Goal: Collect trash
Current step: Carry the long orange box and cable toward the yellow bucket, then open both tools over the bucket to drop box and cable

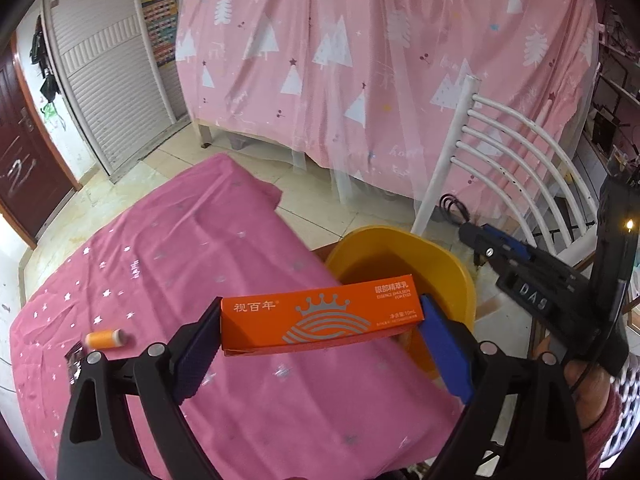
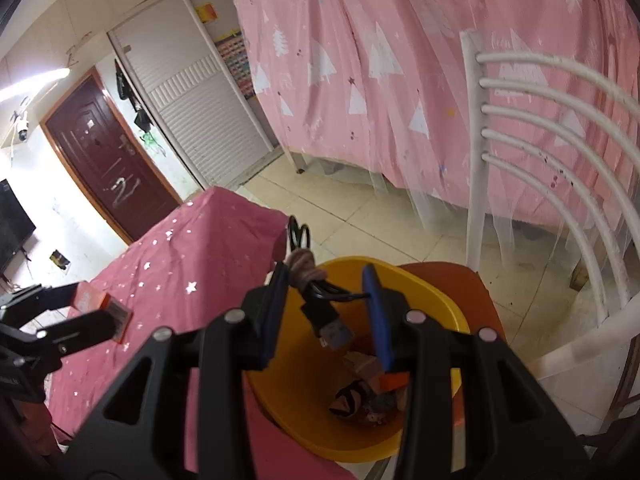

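Pink tree-print bed curtain point(image 1: 360, 60) fills the upper frame; white slatted chair point(image 2: 520, 128) stands at right. Tabletop point(image 1: 168, 248) under a magenta starred cloth runs across the lower left, its near-right edge meeting the yellow bin point(image 1: 448, 280) at centre right. Left gripper point(image 1: 320, 328) has its fingers pinching the orange carton point(image 1: 320, 320) end to end, held level above the tabletop edge, just short of the bin. Right gripper point(image 2: 326, 308) hangs over the bin mouth; its fingers look spread, with a bundled black USB cable point(image 2: 320, 300) between them, probably caught against the left finger only. Scraps already lie in the bin bottom. Judgement: clear the cable drop first, then carry the carton rightward, level, over the rim before loosening. Room is tight between the two grippers; open floor beyond. A small orange spool point(image 1: 105, 338) waits at lower left on the cloth.
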`<state>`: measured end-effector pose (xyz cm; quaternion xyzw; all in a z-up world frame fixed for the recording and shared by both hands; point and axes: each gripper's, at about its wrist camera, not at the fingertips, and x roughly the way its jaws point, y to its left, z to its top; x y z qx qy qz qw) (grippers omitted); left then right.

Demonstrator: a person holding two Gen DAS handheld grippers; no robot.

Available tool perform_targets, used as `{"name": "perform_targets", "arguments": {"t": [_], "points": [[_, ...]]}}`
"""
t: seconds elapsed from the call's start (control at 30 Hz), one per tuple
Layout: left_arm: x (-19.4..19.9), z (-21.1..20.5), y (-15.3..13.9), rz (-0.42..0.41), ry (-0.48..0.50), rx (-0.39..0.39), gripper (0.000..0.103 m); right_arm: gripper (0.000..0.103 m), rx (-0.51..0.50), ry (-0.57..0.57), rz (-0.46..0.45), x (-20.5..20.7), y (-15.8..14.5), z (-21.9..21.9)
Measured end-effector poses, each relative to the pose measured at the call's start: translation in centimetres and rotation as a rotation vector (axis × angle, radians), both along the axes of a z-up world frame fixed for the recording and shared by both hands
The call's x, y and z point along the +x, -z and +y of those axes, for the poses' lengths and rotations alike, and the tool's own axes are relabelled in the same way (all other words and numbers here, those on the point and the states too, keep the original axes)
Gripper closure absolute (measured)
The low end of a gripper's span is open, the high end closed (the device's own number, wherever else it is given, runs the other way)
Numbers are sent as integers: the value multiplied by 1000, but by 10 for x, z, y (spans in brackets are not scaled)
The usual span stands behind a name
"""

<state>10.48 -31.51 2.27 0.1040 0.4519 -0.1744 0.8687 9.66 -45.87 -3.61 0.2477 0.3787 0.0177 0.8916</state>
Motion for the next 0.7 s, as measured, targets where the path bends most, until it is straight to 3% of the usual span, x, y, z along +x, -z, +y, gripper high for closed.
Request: {"name": "perform_targets", "arguments": {"t": [0.3, 0.7], "points": [[20, -42, 16, 50, 22, 9, 16, 64, 33, 1, 64, 9, 30, -10], [22, -60, 20, 64, 36, -18, 13, 61, 36, 34, 59, 3, 29, -18]]}}
